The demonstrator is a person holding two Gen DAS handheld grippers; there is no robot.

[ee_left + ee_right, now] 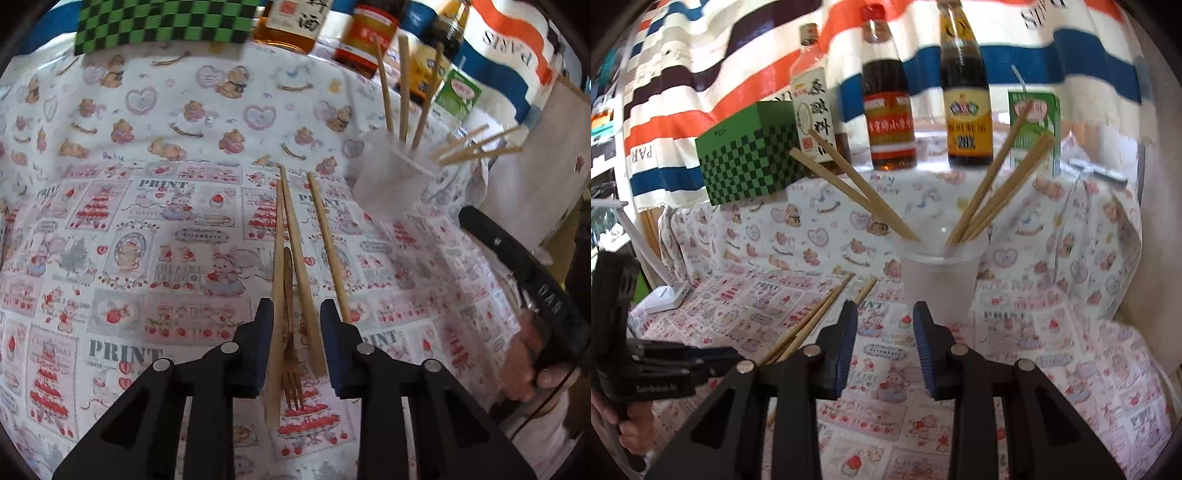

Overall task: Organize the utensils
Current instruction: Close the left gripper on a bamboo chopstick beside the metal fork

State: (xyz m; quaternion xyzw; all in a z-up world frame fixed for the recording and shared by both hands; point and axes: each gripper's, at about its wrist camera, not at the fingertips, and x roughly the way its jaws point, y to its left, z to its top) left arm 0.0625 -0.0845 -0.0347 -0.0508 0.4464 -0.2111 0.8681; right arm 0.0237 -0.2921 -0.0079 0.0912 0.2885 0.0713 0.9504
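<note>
The left gripper (295, 339) hung low over the table (110, 229) in its strawberry-print cloth, its blue-padded jaws drawn in narrow around a small wooden fork (291, 369) and two of the loose wooden chopsticks (295, 258); whether the pads pressed them could not be told, since a gap showed on the right side. A third loose wooden chopstick (328, 243) lay just outside the right jaw, running away alongside the others. The right gripper (884, 343) stood with its jaws partly closed and nothing between them, pointing at the frosted translucent plastic cup (938, 288) just beyond its fingertips. Wooden chopsticks in the cup (993, 184) fanned out to both sides above its rim. To the left of that gripper the other tool's black body, in a hand (628, 424), crossed the near edge. Behind the cup stood a green checkered box (746, 166), three sauce bottles (890, 122) and a green drink carton (1038, 125) with a straw, all in front of a striped cloth backdrop (720, 66). A white lamp base (665, 295) sat at far left.
</note>
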